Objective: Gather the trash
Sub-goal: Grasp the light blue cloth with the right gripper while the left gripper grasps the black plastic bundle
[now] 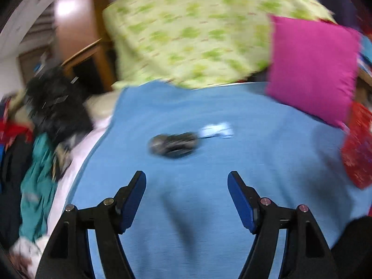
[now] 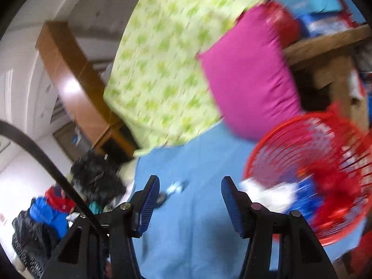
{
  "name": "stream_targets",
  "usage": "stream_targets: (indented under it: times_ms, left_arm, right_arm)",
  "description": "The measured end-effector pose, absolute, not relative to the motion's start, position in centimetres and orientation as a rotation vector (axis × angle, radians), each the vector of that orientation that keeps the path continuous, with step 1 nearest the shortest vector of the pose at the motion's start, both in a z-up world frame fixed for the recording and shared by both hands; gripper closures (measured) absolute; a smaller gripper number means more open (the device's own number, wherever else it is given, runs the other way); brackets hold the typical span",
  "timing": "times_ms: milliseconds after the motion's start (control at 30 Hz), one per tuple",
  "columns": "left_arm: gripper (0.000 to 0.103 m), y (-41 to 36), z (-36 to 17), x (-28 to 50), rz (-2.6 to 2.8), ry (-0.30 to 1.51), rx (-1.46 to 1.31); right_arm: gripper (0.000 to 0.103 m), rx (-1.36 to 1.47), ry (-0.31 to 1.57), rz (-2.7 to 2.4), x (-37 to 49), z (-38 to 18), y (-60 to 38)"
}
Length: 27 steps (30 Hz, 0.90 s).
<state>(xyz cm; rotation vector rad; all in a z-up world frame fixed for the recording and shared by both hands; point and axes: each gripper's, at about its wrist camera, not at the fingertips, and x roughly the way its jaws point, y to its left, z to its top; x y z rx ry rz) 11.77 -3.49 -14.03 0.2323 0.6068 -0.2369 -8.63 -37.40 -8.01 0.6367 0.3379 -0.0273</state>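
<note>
Blue bedsheet (image 1: 255,162) is lying under both grippers, and on it two bits of trash are sitting side by side: a dark crumpled piece (image 1: 173,144) and a pale wrapper (image 1: 217,130) touching its right end. Both are lying ahead of the left gripper (image 1: 187,180), well beyond its fingertips and roughly in line with the gap between them. Its jaws are standing spread, gripping nothing. The right gripper (image 2: 190,184) is likewise standing spread and empty; from its camera the pale wrapper (image 2: 176,187) is showing just past the left finger (image 2: 148,205), the dark piece mostly hidden behind that finger. Only the right view is showing the red mesh basket (image 2: 330,148), tilted to the right of the gripper with red, white and blue scraps blurring inside. A pink cushion (image 1: 313,69) and a green-patterned pillow (image 1: 197,30) are leaning farther ahead in both views. Only the left view is clearly showing the teal cloth (image 1: 38,186) off to its left.
</note>
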Motion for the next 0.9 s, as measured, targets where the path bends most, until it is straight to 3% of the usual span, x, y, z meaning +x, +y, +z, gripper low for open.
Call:
stream_targets:
  times_ms: [400,900]
  left_arm:
    - [0.030,3.2,-16.6,22.2,-0.098,0.662,-0.038]
    - [0.030,1.4,-19.6,31.6,-0.236,0.756,-0.186]
  right_arm:
    - [0.043,0.626,0.732,0.140,11.7,-16.0,-28.0]
    - [0.043,0.633,0.847,0.052,31.6,-23.0,-26.9]
